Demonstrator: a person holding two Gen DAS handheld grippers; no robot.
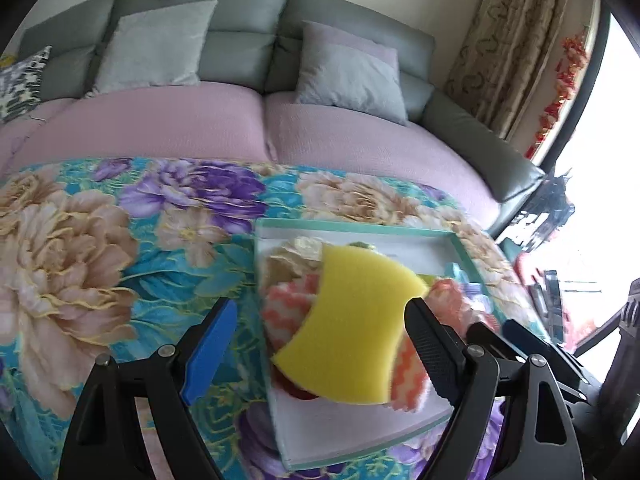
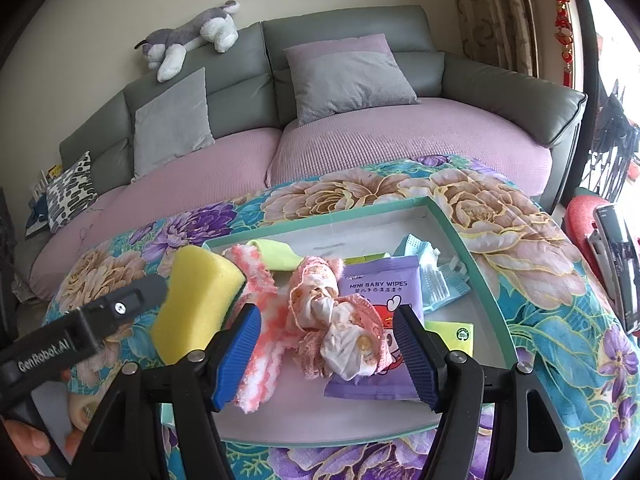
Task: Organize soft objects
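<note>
A teal-rimmed white tray (image 2: pixel 460 240) lies on the floral tablecloth and holds a pile of soft things. A yellow sponge (image 1: pixel 352 320) rests tilted on the pile at the tray's left side. My left gripper (image 1: pixel 320 344) stands open around it. Its blue pad (image 1: pixel 212 344) is well clear of the sponge, and its black finger (image 1: pixel 432 344) sits against the sponge's right edge. My right gripper (image 2: pixel 328 356) hangs open over a pink lace bundle (image 2: pixel 340 328). Beside the bundle lie a pink-and-white fuzzy cloth (image 2: pixel 260 320) and a purple baby wipes pack (image 2: pixel 380 288).
The tray also holds a yellow-green cloth (image 2: pixel 276 256), a blue packet (image 2: pixel 424 272) and a green sachet (image 2: pixel 452 336). Behind the table stands a grey sofa (image 2: pixel 340 32) with cushions and a plush dog (image 2: pixel 192 36). A phone (image 2: pixel 620 268) stands at the right edge.
</note>
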